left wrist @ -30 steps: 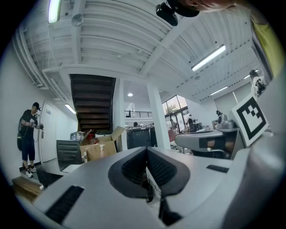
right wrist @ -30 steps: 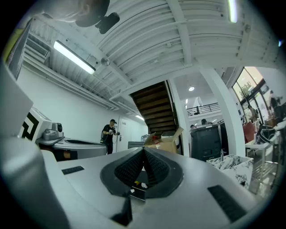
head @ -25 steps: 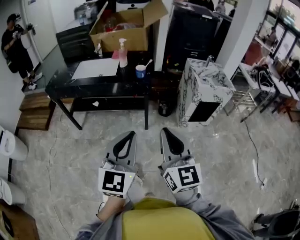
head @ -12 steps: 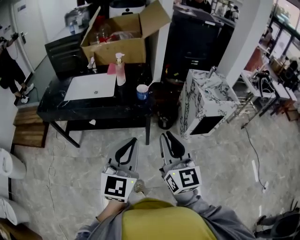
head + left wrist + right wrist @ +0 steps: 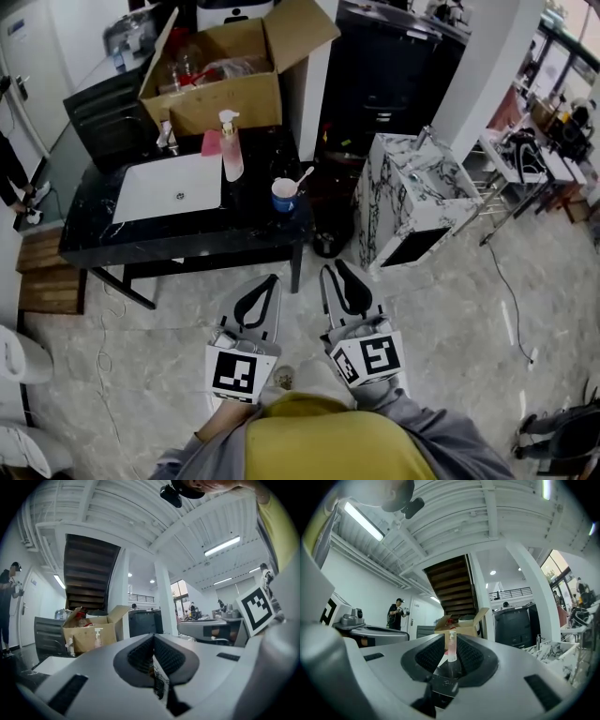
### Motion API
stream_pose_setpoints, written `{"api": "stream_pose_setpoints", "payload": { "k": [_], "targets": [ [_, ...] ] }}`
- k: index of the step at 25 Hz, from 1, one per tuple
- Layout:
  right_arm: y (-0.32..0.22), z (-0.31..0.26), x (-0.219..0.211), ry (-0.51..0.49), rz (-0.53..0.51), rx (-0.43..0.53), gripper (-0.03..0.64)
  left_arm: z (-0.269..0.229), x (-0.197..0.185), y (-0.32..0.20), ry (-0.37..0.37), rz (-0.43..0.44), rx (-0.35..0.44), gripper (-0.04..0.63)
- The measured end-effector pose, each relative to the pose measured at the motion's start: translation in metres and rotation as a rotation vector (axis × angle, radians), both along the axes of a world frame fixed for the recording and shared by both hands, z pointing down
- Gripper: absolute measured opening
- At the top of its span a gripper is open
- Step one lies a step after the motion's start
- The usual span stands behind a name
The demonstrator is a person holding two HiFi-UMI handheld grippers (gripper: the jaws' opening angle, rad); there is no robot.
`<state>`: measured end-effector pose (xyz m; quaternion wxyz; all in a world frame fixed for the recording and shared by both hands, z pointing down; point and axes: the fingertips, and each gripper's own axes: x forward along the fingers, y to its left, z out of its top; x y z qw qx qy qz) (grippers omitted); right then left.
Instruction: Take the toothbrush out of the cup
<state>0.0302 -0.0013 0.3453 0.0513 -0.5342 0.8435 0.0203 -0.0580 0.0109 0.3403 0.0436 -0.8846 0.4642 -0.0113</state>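
Closer now to the black table (image 5: 187, 236), both point level: left tongs (image 5: 271, 280) together, right tongs (image 5: 328, 271) opening, empty.

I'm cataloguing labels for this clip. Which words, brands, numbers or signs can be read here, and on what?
None can be read.
Pump bottle: label too small to read.
Cardboard box: no legible print.
Door plate: too small to read.
Marker cubes: square patterns, no letters.
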Motion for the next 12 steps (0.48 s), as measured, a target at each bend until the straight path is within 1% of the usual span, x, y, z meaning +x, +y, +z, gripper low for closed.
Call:
{"api": "stream_pose_setpoints", "payload": {
  "k": [6,12],
  "targets": [
    [-0.033,0.011,-0.008,0.007,0.002,-0.020,0.094,0.007,-0.009,-0.032,0.011,0.005,-0.019,0.000],
    [-0.083,0.022,-0.013,0.011,-0.002,-0.032,0.100,0.012,-0.011,-0.076,0.006,0.005,-0.023,0.000]
  ]
}}
